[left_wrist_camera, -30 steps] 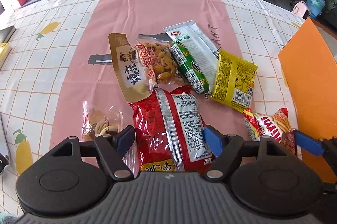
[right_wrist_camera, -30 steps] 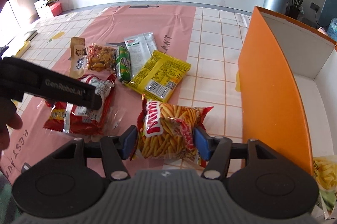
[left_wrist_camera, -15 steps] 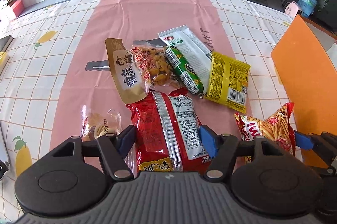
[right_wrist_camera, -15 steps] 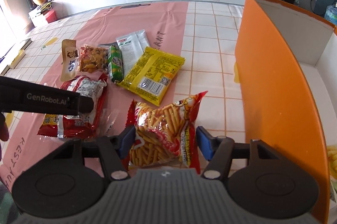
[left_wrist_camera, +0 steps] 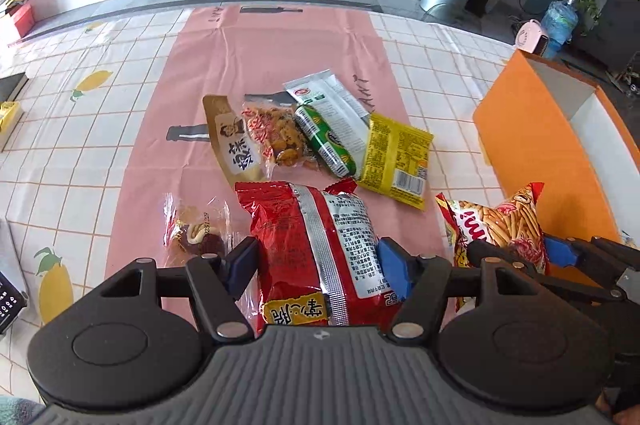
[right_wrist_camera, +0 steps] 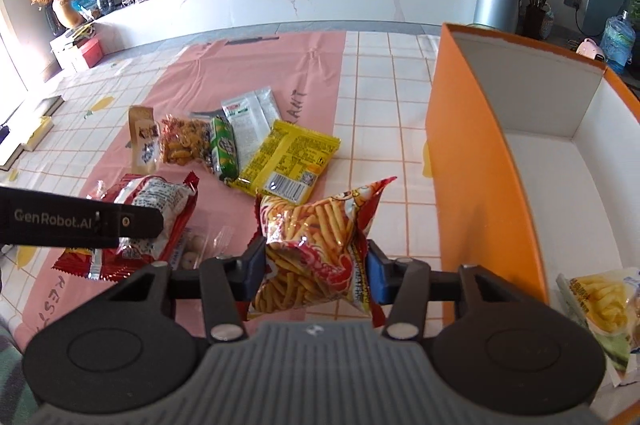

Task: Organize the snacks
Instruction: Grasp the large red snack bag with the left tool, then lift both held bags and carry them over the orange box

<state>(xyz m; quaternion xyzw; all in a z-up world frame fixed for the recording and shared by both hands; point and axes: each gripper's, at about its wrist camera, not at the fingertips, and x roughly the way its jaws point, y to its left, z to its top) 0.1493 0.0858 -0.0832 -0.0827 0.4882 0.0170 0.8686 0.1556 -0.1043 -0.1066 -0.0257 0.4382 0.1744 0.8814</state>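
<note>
So the fry-stick bag [right_wrist_camera: 316, 249] is off the table now. A second ago it was lying flat on the tablecloth [right_wrist_camera: 384, 97] with the right claw [right_wrist_camera: 316, 267] around it; now it's pinched between the two blue pads, puffy and tilted, hanging clear of the surface just left of the orange box [right_wrist_camera: 480, 185]. In the left view the same bag [left_wrist_camera: 500, 225] sits higher and closer to the box wall than before. That's one snack picked, and I'd say next is swinging it over the wall and dropping it in, where a yellow fries packet [right_wrist_camera: 604, 301] already lies on the box floor.

The left claw [left_wrist_camera: 318, 261] hasn't really done anything. Its jaws stand wide either side of the big red bag [left_wrist_camera: 316, 245]. Whether the pads touch the bag I can't tell, but it doesn't look squeezed and still seems to lie on the table.

The rest of the pile is untouched: yellow packet [right_wrist_camera: 292, 161], green sausage [right_wrist_camera: 224, 149], silver packet [right_wrist_camera: 252, 117], peanut bag [right_wrist_camera: 184, 141], brown packet [right_wrist_camera: 144, 141], and a small clear-wrapped cake [left_wrist_camera: 196, 231].
</note>
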